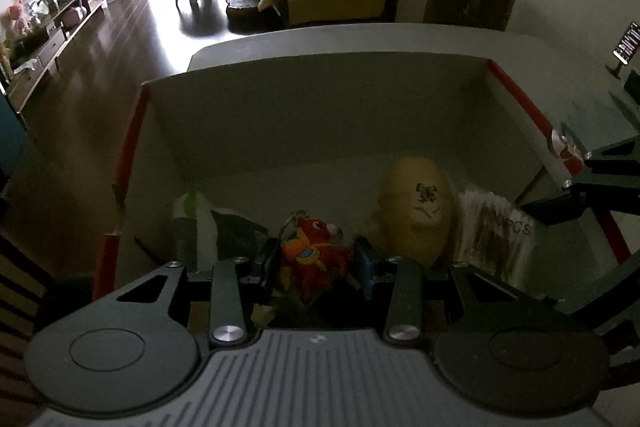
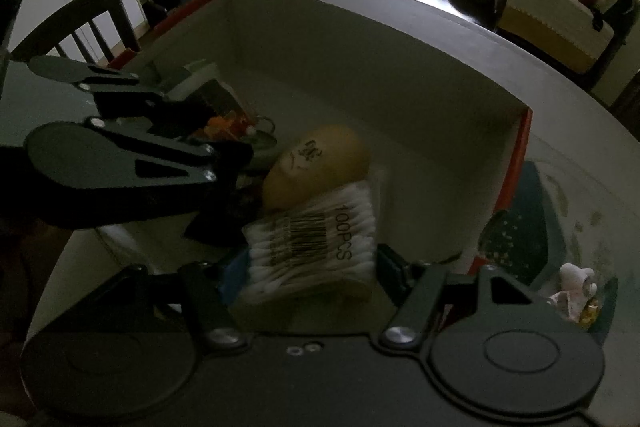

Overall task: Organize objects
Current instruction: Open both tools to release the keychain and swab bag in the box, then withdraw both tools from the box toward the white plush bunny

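Note:
An open cardboard box (image 1: 304,115) with red edges stands on a white table (image 1: 320,39). Low inside it, my left gripper (image 1: 317,263) is shut on a red and orange plush toy (image 1: 316,255) in clear wrap. To the right of the toy lies a yellow egg-shaped object (image 1: 416,207). A pack of cotton swabs (image 2: 316,243) marked 100PCS sits between the fingers of my right gripper (image 2: 314,267), which is shut on it, just in front of the egg (image 2: 316,163). The left gripper (image 2: 240,147) and the toy (image 2: 224,123) show at the left of the right wrist view.
A dark flat packet (image 1: 236,231) and a white and green item (image 1: 188,203) lie in the box's left corner. Right of the box are a dark green mat (image 2: 520,227) and a small pink figure (image 2: 576,283). A chair (image 2: 92,23) stands at the left, a phone on a stand (image 1: 626,45) at the right.

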`<state>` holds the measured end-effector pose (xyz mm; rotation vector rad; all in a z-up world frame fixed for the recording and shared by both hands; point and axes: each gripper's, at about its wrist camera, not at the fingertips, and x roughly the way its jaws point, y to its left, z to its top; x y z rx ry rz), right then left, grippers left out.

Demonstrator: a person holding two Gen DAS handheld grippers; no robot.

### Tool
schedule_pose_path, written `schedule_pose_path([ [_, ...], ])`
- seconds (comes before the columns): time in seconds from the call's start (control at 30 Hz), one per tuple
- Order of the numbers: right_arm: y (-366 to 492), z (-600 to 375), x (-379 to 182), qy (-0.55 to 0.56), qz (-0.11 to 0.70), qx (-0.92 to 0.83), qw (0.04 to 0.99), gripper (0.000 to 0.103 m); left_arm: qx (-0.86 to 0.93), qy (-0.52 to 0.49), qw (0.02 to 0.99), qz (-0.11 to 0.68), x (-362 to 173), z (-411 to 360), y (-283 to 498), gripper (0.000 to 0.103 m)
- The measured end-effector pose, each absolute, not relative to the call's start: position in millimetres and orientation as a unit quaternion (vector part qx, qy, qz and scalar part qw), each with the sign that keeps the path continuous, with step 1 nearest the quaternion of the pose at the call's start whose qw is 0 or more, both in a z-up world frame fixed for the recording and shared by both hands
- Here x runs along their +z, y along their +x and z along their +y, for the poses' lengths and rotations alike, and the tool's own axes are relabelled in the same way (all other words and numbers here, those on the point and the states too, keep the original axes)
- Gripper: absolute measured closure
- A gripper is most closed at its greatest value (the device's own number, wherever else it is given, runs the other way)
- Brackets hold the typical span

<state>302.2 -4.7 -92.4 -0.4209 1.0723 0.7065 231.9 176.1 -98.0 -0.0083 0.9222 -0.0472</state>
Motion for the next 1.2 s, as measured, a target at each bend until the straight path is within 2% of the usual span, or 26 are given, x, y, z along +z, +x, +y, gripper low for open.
schedule_pose_path([
  [0.23,300.5,-9.1,-88.5,-0.189,0.494,0.331,0.782,0.028,-0.027,0.007,0.890,0.455,-97.4,173.7,232.8,0.064],
  [0.37,299.2,-12.8,-85.0,-0.185,0.490,0.330,0.785,0.028,-0.030,0.022,0.889,0.456,-97.4,169.7,231.9,0.064],
  [0.43,299.1,-15.4,-82.9,-0.183,0.489,0.330,0.787,0.027,-0.032,0.021,0.889,0.456,-96.5,168.3,233.7,0.060],
  [0.5,298.7,-17.7,-80.2,-0.181,0.486,0.329,0.789,0.027,-0.034,0.024,0.891,0.453,-94.7,167.2,232.0,0.047],
  [0.57,298.0,-19.8,-77.2,-0.178,0.484,0.330,0.791,0.026,-0.034,0.023,0.893,0.448,-92.6,166.9,229.7,0.045],
  [1.2,273.0,-40.2,-36.7,-0.167,0.440,0.342,0.814,0.023,-0.036,-0.014,0.910,0.414,-53.0,156.0,196.7,0.045],
])
